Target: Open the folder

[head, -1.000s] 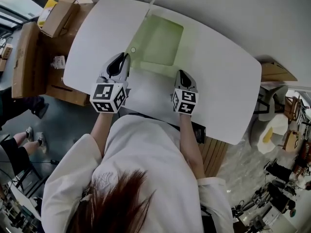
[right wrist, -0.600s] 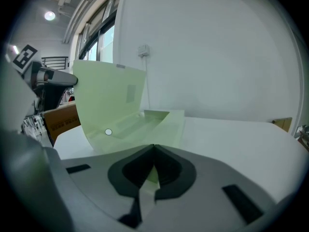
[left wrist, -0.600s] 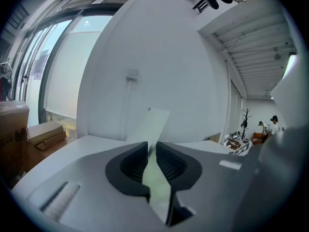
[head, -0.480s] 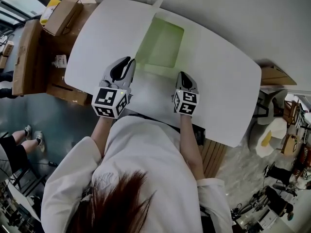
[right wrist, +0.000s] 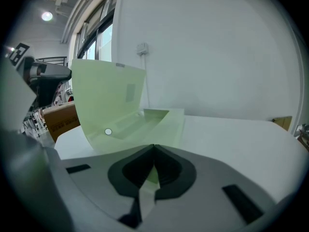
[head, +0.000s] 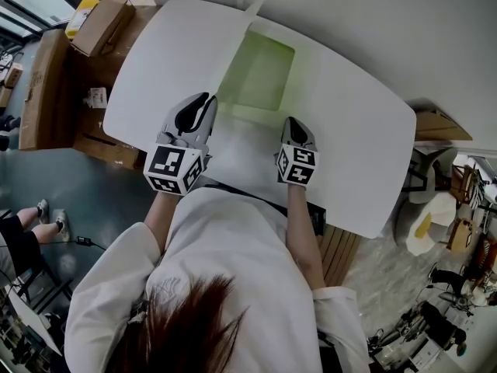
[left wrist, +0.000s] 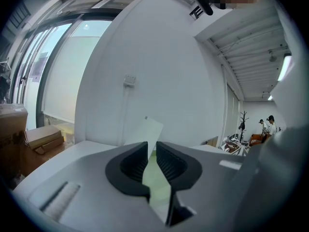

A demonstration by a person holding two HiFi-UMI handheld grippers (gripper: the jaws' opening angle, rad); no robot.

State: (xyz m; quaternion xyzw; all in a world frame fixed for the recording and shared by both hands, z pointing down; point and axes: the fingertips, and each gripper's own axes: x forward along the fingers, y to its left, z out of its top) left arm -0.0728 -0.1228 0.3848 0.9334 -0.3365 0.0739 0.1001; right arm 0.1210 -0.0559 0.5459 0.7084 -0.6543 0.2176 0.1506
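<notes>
where the jaws of the left gripper stand a narrow way apart, having just been opening, the folder's thin green cover runs up between them. the pads look loose on it rather than pinched. the right gripper has its jaws together on the near edge of the back sheet, pinning that edge down at the near side of the white table.

the folder lies across the middle of that table. its back sheet is flat on the top, and the cover is lifted off it, standing upright and bowed toward the table's left end. a small round snap shows low on the cover. cardboard boxes sit off the table's left end.

the folder looks like light, translucent plastic film. it is probably slick and springy, and stiff enough to stand in a curve but ready to flop or spring back once let go. a shallow pinch on a free edge or corner of the cover should be enough, since there is hardly any weight to carry. the smooth surface could slide out of loose pads, though. the back sheet likely needs holding down against the table, or the whole folder will lift or skate along with the cover. the fold line cannot be made out from here.
</notes>
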